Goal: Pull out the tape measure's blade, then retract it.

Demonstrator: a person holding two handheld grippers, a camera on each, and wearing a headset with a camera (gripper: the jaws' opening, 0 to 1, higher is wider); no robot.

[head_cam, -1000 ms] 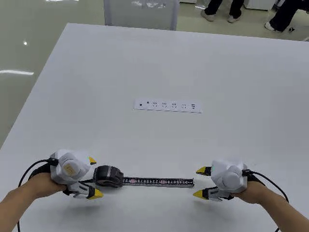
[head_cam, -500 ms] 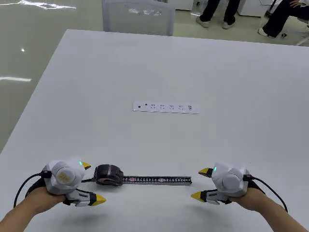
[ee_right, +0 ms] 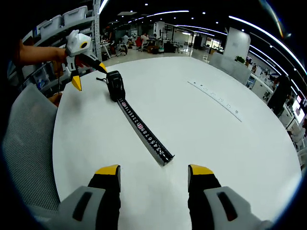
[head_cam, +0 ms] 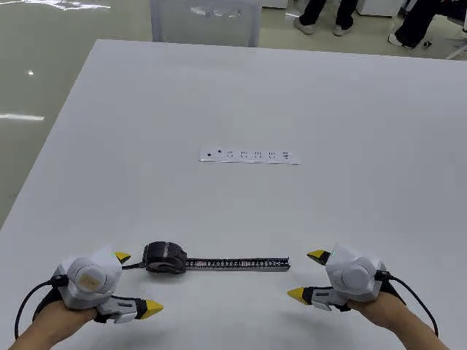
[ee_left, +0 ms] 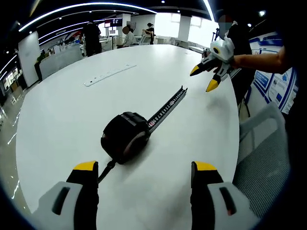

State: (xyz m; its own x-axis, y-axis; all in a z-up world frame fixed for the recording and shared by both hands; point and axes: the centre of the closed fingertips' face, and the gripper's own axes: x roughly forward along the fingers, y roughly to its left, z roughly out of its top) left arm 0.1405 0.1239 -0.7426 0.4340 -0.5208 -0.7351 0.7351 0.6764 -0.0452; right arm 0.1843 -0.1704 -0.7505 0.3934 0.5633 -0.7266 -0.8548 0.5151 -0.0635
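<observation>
I have both tools on the white table [head_cam: 292, 95], and neither grips anything. My left gripper [head_cam: 138, 283] stands with its yellow-tipped jaws spread wide. It sits at about 8 o'clock from the tape measure [head_cam: 164, 257], close by but not touching it. My right gripper [head_cam: 306, 274] is likewise spread wide, just off the free end of the blade [head_cam: 237, 263] at about 4 o'clock, with bare table between them.

In the head view, the tape measure lies toward 7 o'clock on the table, near my edge. Its case is black, rounded and squat, and it rests on the table. A thin dark strap trails from the case at 9 o'clock toward my left gripper. The blade is drawn out of the case toward 3 o'clock and lies flat and straight on the table. It is dark with pale numerals and fine scale marks, and it ends in a small hook.

A white power strip [head_cam: 249, 154] lies at 12 o'clock from the blade, well apart.
</observation>
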